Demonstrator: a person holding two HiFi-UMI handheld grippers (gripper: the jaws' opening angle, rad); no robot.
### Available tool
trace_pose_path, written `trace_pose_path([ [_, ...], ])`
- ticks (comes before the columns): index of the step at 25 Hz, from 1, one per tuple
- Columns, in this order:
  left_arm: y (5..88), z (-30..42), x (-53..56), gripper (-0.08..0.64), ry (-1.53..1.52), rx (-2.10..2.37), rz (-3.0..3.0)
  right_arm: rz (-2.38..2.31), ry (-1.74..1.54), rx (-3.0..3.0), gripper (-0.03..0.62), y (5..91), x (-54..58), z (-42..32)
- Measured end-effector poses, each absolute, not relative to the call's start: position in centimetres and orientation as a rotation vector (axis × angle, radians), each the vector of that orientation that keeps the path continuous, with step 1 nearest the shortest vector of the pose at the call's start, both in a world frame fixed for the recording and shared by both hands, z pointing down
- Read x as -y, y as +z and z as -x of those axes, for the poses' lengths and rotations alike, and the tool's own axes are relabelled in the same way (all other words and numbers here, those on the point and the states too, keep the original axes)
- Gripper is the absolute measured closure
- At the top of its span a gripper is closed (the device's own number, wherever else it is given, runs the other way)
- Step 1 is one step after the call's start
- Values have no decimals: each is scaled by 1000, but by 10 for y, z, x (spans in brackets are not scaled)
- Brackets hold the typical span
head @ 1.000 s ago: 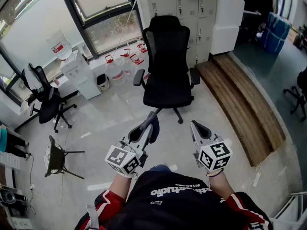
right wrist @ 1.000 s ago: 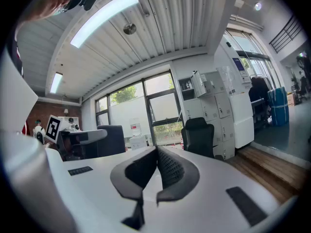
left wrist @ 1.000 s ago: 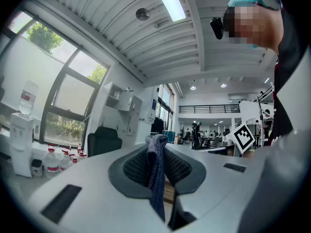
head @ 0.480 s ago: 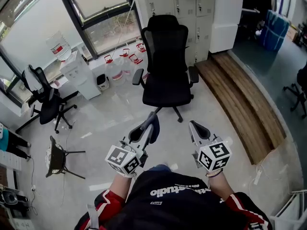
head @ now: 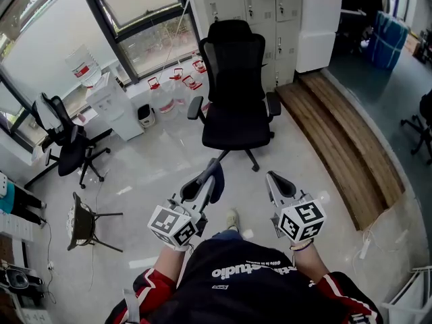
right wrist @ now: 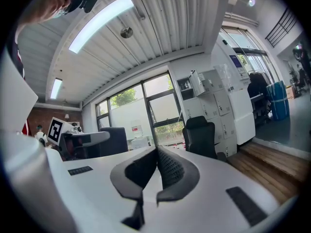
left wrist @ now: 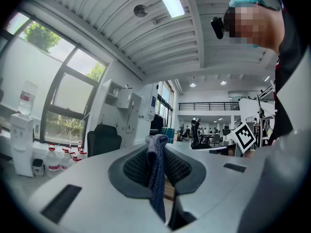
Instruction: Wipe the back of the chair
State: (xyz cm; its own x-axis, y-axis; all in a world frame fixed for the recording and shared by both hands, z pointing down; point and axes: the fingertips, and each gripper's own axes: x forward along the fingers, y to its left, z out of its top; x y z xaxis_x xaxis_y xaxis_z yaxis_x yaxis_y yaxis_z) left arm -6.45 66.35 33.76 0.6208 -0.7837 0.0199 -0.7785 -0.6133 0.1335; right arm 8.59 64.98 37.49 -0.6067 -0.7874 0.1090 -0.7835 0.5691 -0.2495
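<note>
Pale floor (head: 152, 171) holds the chair (head: 235, 86); left tongs (left wrist: 156, 141) clamp a blue cloth (left wrist: 157, 178), right tongs (right wrist: 156, 150) closed, empty.

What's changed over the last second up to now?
A shoe has come into sight just ahead of the person, who seems to be stepping forward. Unchanged: left hand-held gripper shut on the cloth, right hand-held gripper shut and empty, black chair untouched.
</note>
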Motion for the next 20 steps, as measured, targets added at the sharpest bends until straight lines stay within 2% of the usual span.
trace_pose_path([
  [9,352,81,-621,492,-39,1312,-2673,1409,-506,-2796,578,391,-608,-75],
  [20,359,150,-491,492,-72,1357,-2598,1393,-533,-2917,577,399,-471,-10],
])
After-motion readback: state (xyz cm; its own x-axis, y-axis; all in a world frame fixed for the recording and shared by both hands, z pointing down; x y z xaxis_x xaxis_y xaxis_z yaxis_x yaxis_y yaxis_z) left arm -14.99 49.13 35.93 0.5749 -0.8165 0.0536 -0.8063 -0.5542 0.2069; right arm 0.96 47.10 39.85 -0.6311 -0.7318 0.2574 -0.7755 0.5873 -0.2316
